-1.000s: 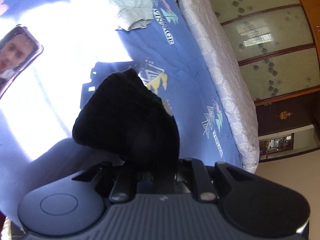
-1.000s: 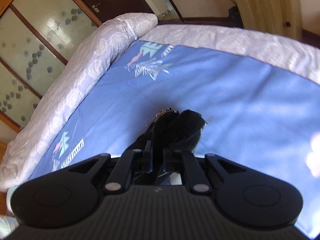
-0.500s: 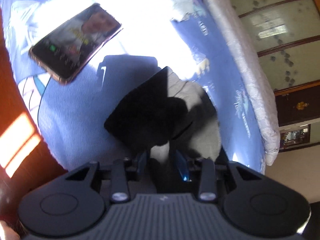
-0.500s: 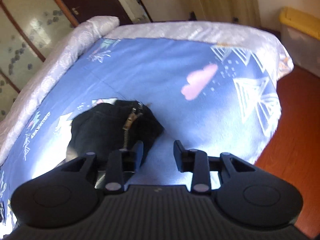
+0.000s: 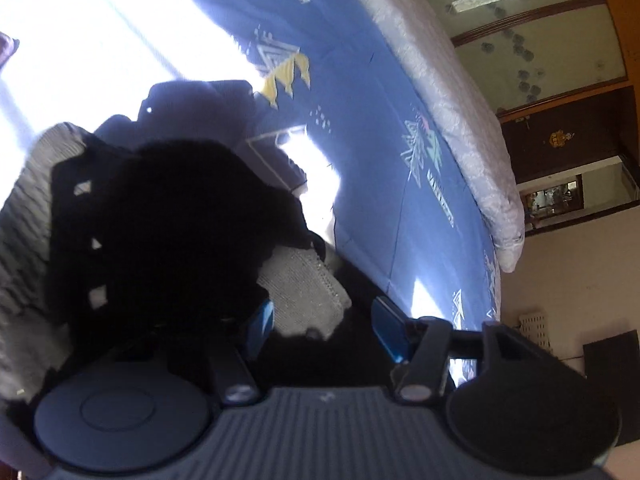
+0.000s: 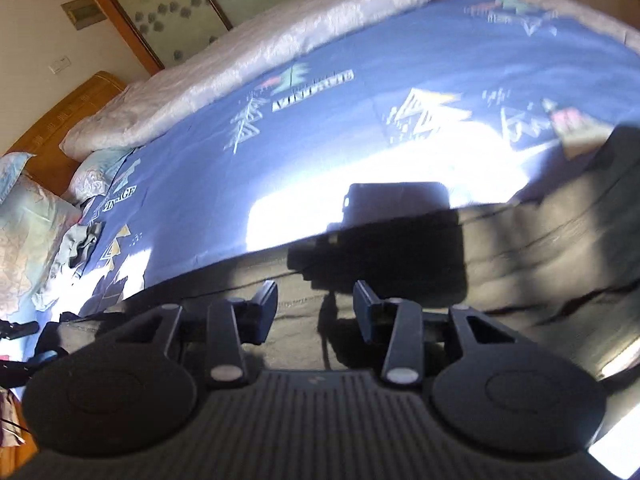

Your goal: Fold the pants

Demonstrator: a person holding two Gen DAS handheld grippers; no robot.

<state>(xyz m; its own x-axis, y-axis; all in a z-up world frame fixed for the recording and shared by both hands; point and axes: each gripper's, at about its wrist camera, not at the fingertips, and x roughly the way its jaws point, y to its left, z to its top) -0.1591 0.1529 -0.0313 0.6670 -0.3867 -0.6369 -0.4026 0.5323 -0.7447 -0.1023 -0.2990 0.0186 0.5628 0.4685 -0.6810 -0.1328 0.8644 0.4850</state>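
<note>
The black pants (image 5: 168, 232) lie on the blue bed sheet (image 5: 360, 128), with a pale grey inner pocket lining (image 5: 304, 296) showing between the fingers. My left gripper (image 5: 322, 320) is open just above the pants, its blue-padded fingers apart. In the right wrist view the pants (image 6: 520, 264) lie spread flat in a long dark band across the sheet (image 6: 320, 160). My right gripper (image 6: 316, 304) is open over their edge and holds nothing.
A white quilt (image 6: 240, 52) is rolled along the far side of the bed. Pillows (image 6: 28, 216) and a grey-green garment (image 6: 80, 240) lie at the left near the wooden headboard. Wardrobe doors (image 5: 540, 32) stand beyond the bed.
Both grippers, shut on the pants a second ago, have let go and opened. The pants now lie spread out on the sheet. Both cameras have swung round.
</note>
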